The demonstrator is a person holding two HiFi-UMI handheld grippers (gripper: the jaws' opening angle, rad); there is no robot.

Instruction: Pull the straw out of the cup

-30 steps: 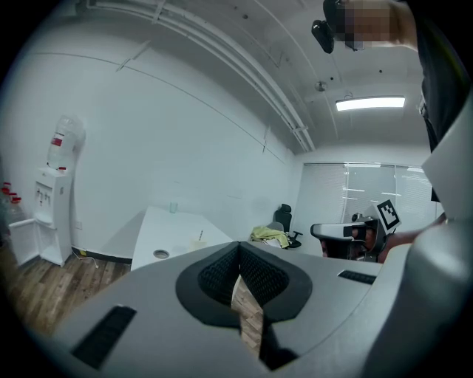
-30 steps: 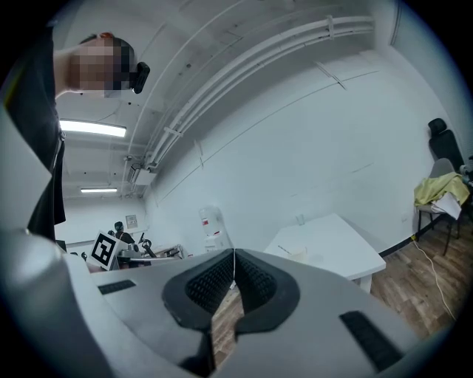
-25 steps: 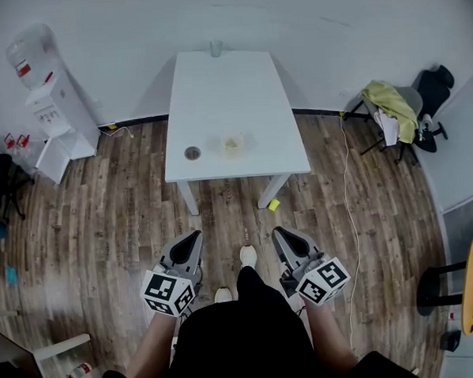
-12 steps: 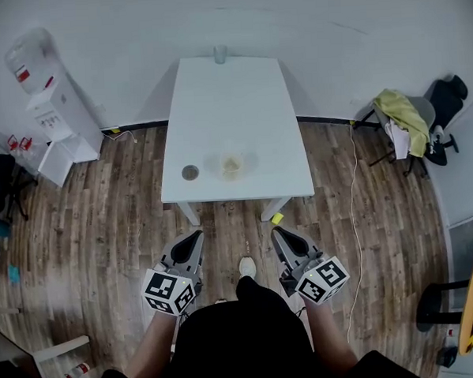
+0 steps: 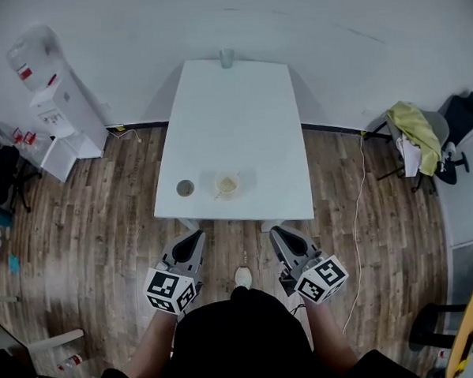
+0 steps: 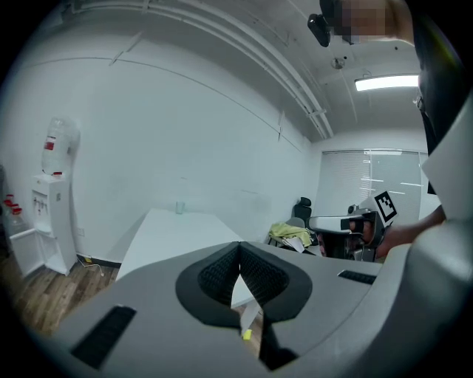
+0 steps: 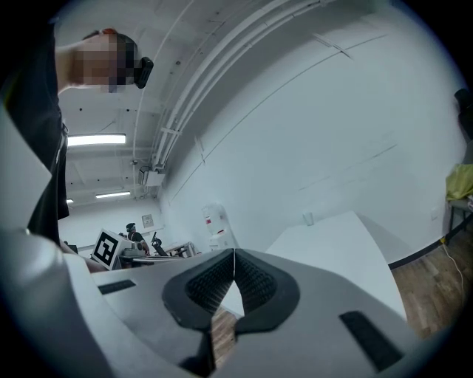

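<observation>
A clear cup (image 5: 227,184) with something pale inside stands near the front edge of the white table (image 5: 241,121); the straw is too small to make out. To its left lies a small dark round lid (image 5: 186,188). My left gripper (image 5: 195,236) (image 6: 239,246) and right gripper (image 5: 277,231) (image 7: 233,252) are held side by side in front of the body, over the floor just short of the table. Both are shut with nothing between the pads, and both point at the table.
A small glass (image 5: 226,58) (image 6: 179,207) (image 7: 307,218) stands at the table's far edge by the wall. A water dispenser (image 5: 54,99) is at the left, an office chair with a yellow cloth (image 5: 411,128) at the right, and a white cable (image 5: 357,217) runs along the wooden floor.
The table and cup have come closer in the head view as the person walks forward. Both grippers keep their pose before the body and stay shut.
</observation>
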